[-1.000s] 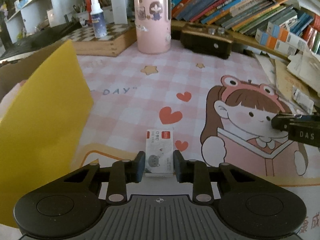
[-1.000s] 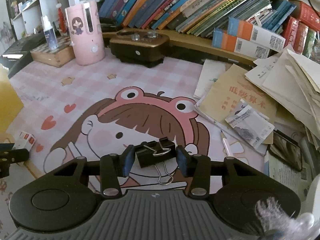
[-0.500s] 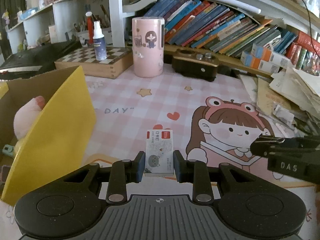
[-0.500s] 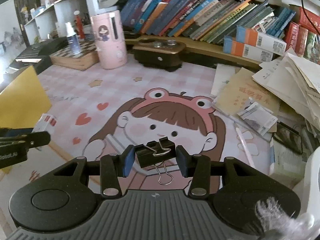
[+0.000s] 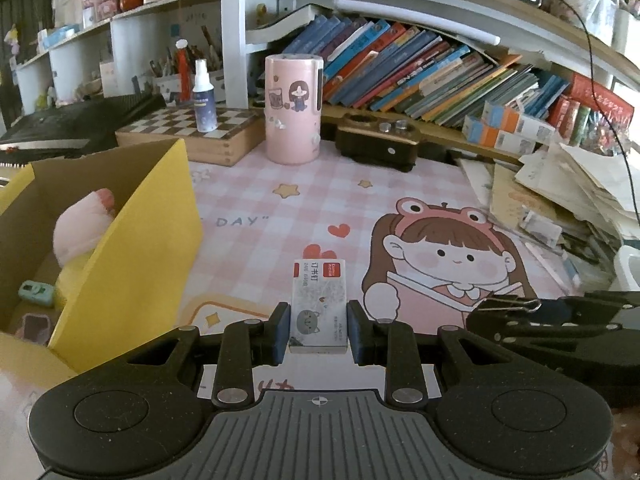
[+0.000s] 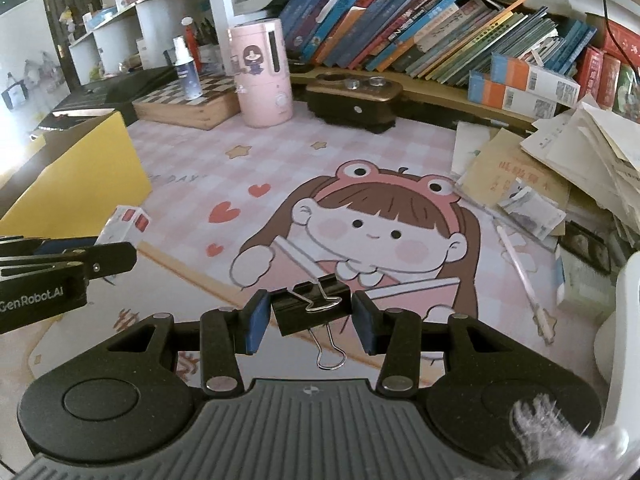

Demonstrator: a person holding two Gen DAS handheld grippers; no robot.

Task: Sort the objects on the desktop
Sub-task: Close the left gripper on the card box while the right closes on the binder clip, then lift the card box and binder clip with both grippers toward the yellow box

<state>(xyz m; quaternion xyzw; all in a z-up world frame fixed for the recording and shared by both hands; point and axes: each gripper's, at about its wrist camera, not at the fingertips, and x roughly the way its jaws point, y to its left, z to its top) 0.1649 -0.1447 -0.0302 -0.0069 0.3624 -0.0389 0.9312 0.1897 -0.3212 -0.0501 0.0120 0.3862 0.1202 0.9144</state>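
My left gripper is shut on a small white staple box with a red label and holds it above the pink cartoon desk mat. The box also shows in the right wrist view. My right gripper is shut on a black binder clip, also lifted off the mat. That clip shows at the right in the left wrist view. An open yellow cardboard box stands to the left, with a pink plush toy inside.
A pink cylindrical holder, a chessboard box with a spray bottle, and a dark device stand at the back. Books line the shelf. Piled papers and a pen lie at the right.
Both grippers have risen and drawn back from the mat, each holding its object. The yellow box's inside and the plush toy have come into view.
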